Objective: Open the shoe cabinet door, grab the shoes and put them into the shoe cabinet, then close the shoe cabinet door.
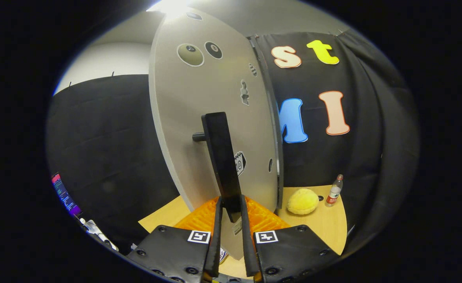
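Evidently, the gripper (231, 214) is closed on the lower end of the dark bar handle (222, 157), both fingers pressing it; the hold is low, so it may slip off as the door swings. Pale stickered door (199, 102) fills frame centre, edge-on, part open.
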`<state>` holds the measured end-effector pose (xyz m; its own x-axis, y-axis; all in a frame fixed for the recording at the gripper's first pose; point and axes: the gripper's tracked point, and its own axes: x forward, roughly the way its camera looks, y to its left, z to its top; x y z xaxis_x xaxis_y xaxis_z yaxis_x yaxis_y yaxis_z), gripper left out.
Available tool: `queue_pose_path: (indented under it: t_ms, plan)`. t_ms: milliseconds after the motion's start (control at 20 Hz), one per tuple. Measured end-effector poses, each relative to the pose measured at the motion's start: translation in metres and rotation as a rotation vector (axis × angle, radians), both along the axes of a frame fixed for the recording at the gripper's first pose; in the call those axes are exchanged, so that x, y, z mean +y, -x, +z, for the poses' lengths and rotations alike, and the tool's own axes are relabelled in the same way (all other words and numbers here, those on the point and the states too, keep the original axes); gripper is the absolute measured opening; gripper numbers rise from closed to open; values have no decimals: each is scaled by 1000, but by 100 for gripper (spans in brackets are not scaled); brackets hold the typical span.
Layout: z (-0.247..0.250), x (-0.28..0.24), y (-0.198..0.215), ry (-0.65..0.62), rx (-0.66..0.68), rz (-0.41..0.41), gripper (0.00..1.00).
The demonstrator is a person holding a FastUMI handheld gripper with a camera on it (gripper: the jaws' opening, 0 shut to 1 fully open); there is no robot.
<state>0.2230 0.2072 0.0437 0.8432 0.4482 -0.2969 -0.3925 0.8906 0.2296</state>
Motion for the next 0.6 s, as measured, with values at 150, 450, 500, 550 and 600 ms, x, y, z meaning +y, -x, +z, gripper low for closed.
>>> queue_pose_path:
  t_ms: [150, 450, 500, 550, 600]
  plan:
    - [0, -20, -6, 28, -14, -87, 27]
    - [-5, -25, -2, 26, 17, -119, 22]
    - [-7, -29, -3, 49, 13, -118, 23]
    - [-7, -39, -6, 91, -5, -151, 32]
    - [-4, -47, -6, 125, -29, -182, 41]
